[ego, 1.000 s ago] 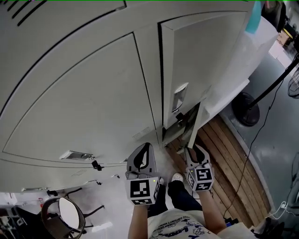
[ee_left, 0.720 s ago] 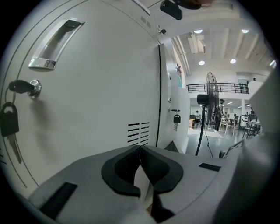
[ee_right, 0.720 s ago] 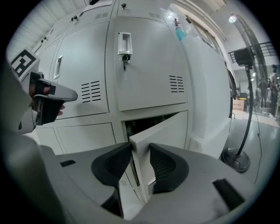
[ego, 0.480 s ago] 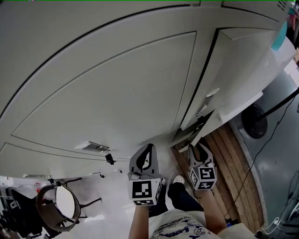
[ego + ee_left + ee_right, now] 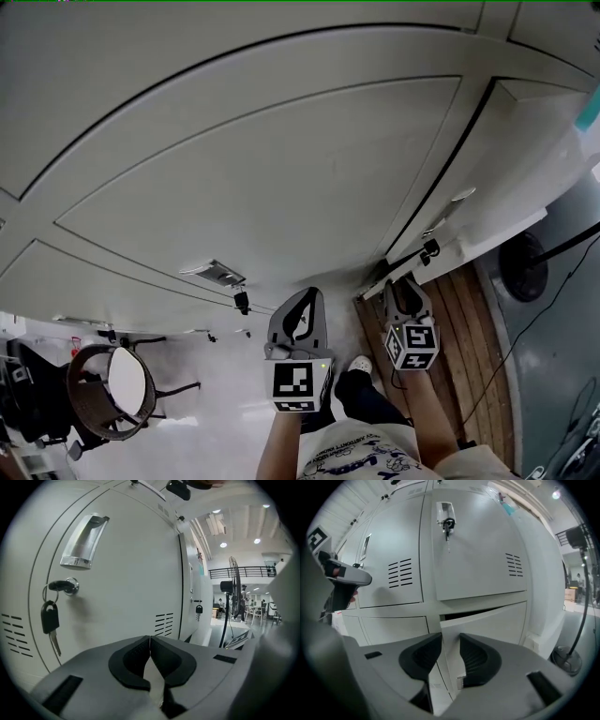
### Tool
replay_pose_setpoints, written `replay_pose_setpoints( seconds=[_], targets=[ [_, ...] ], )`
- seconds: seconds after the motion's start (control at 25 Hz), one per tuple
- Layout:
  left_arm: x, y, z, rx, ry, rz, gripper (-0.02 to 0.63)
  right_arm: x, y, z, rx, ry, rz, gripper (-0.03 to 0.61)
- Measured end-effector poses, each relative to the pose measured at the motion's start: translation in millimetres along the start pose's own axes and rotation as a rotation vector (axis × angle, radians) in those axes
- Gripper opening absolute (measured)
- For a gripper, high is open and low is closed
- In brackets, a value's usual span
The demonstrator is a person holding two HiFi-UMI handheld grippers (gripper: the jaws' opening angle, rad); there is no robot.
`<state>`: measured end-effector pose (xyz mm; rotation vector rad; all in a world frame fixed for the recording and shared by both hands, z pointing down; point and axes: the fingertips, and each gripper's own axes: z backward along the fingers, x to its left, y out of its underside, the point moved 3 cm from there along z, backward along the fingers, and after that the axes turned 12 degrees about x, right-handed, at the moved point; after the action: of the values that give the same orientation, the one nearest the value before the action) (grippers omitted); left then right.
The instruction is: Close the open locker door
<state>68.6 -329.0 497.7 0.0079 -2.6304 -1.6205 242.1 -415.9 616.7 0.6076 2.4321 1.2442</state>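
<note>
White locker door (image 5: 497, 620) shifted rightward; edge between closing right gripper (image 5: 450, 641) jaws.

Grey left tongs (image 5: 308, 293), right tongs (image 5: 405, 282), marker cubes (image 5: 300, 386), printed white shirt (image 5: 356, 456)

We see pale grey sheet-metal locker doors (image 5: 281, 187) with a smooth, satin painted finish. The metal pull handle (image 5: 84, 538) is polished mirror-bright. The metal key (image 5: 49, 617) has a matt black plastic head, the brown wooden floor planks (image 5: 473, 356) are dull and grained, and the left gripper (image 5: 150, 638) is matt grey plastic with black pads.
</note>
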Motion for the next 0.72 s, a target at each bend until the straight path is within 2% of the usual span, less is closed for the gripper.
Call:
replay_pose_setpoints(
  seconds=[0.24,0.72],
  targets=[
    [11.1,0.9,9.6,-0.008,-0.049,0.024,0.008,3.8,-6.1,-18.0,0.002,-0.022,0.029,0.12],
    [20.5,1.0,16.1,-0.019,-0.084,0.036,0.008,7.5,-20.6,-40.1,-0.002,-0.053,0.03,0.115]
  ],
)
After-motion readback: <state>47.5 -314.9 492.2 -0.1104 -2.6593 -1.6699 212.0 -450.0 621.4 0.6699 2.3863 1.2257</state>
